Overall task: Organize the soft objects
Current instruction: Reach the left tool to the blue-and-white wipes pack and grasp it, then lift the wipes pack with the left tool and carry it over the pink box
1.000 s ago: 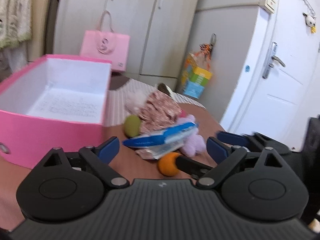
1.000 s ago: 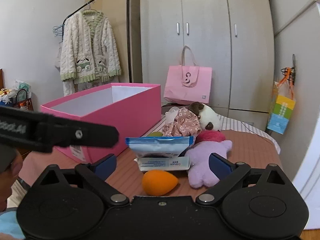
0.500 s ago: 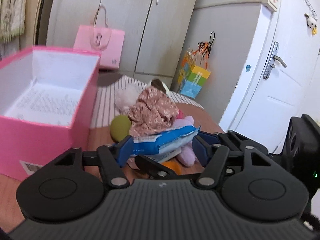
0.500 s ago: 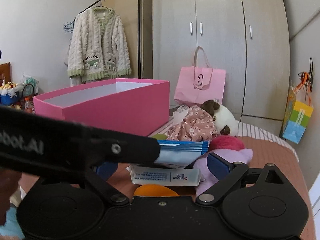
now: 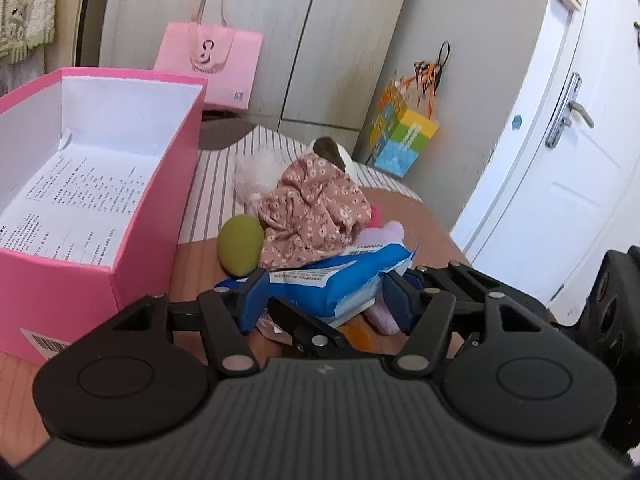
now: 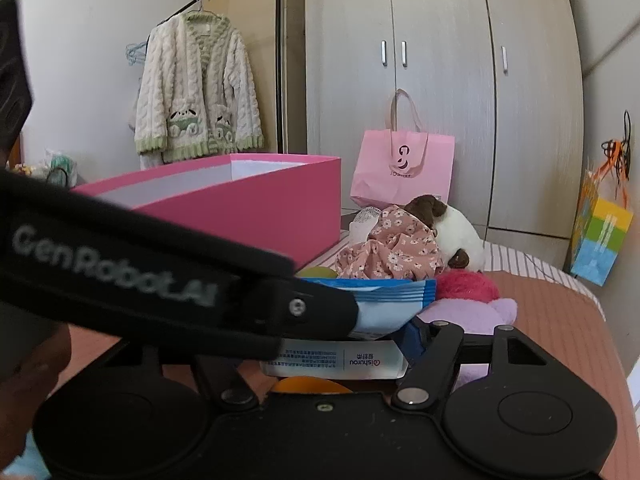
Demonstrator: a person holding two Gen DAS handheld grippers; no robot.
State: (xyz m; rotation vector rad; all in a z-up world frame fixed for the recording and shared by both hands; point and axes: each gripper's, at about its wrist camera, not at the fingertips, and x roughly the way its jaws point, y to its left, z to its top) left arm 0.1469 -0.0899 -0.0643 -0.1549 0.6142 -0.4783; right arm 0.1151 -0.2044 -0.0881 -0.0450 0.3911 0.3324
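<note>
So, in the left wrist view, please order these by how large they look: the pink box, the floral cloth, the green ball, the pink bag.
1. pink box
2. floral cloth and pink bag: they look alike, and the bag stands farther away, so unranked
3. green ball

A glossy blue plastic-film packet point(image 5: 340, 276) lies against crumpled floral cloth point(image 5: 312, 208), a fuzzy lilac plush point(image 6: 472, 312) and a matt green sponge point(image 5: 240, 244), beside a smooth pink cardboard box point(image 5: 148, 240) on ribbed brown tabletop point(image 6: 560, 320).
</note>
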